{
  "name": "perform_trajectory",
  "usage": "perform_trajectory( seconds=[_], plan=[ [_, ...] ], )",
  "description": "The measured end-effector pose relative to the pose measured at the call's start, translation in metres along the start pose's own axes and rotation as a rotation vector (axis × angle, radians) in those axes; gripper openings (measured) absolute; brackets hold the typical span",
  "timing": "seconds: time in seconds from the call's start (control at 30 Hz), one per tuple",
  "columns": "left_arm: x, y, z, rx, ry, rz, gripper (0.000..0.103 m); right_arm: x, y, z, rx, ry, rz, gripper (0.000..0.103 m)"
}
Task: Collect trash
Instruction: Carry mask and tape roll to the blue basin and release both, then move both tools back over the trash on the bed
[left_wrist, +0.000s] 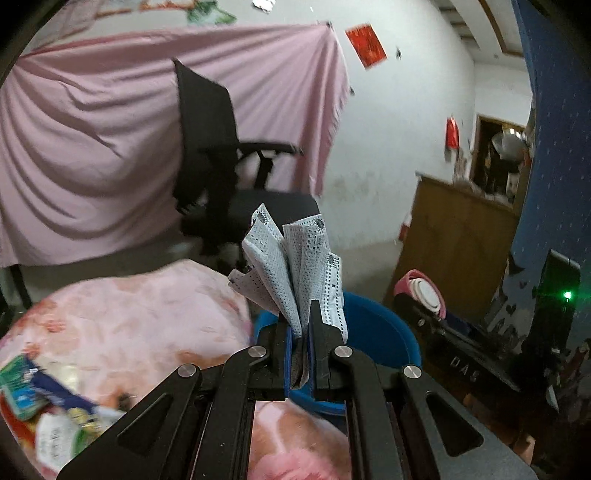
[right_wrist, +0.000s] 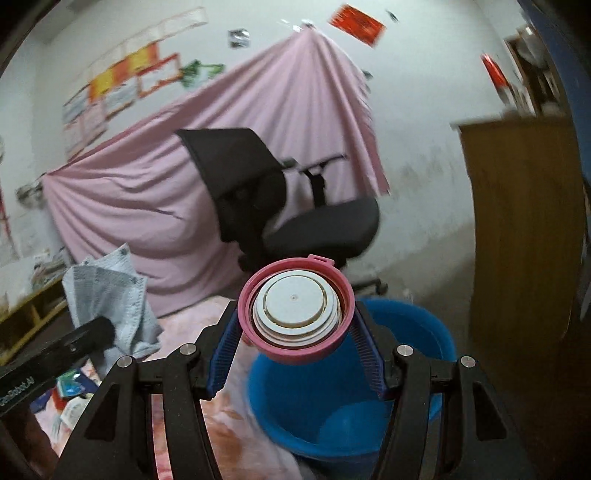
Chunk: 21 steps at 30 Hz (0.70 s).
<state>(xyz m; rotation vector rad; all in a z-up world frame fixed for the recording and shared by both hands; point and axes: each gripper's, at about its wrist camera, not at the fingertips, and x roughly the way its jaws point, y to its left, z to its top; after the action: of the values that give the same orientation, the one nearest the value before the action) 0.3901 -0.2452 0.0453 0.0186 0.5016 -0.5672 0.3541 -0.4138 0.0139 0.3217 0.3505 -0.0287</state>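
Pink draped cloth (left_wrist: 110, 147) backs a black office chair (right_wrist: 273, 199); below, a round blue plastic tub (right_wrist: 417, 332). Right claw (right_wrist: 295, 343) clamps a pink-rimmed white lid (right_wrist: 295, 306) above it; left claw (left_wrist: 301, 354) pinches a crumpled pale-blue dotted wrapper (left_wrist: 295, 266)

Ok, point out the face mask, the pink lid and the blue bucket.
face mask (left_wrist: 295, 266), left wrist view, on its crumpled middle
pink lid (right_wrist: 297, 354), right wrist view, on its lower rim
blue bucket (right_wrist: 424, 325), right wrist view, on its far inner wall
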Motion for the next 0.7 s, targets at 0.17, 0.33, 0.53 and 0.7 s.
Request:
perform_trajectory(
  seconds=[0.17,0.33,0.53,0.7],
  plan=[
    [0.048,-0.001,-0.003,-0.036,0.119,-0.021,0.005,0.015,-0.018,-0.011,0.027,0.076,-0.014,0.058],
    [0.076,0.003,-0.008,-0.098,0.205,-0.028,0.007,0.018,-0.028,-0.021,0.046,0.129,-0.027,0.058],
    [0.073,0.013,-0.015,-0.158,0.253,-0.021,0.029,0.018,-0.029,-0.021,0.065,0.139,-0.035,0.06],
    [0.057,0.023,-0.016,-0.187,0.214,0.003,0.031,0.017,-0.022,-0.013,0.063,0.108,-0.028,0.061]
  ],
)
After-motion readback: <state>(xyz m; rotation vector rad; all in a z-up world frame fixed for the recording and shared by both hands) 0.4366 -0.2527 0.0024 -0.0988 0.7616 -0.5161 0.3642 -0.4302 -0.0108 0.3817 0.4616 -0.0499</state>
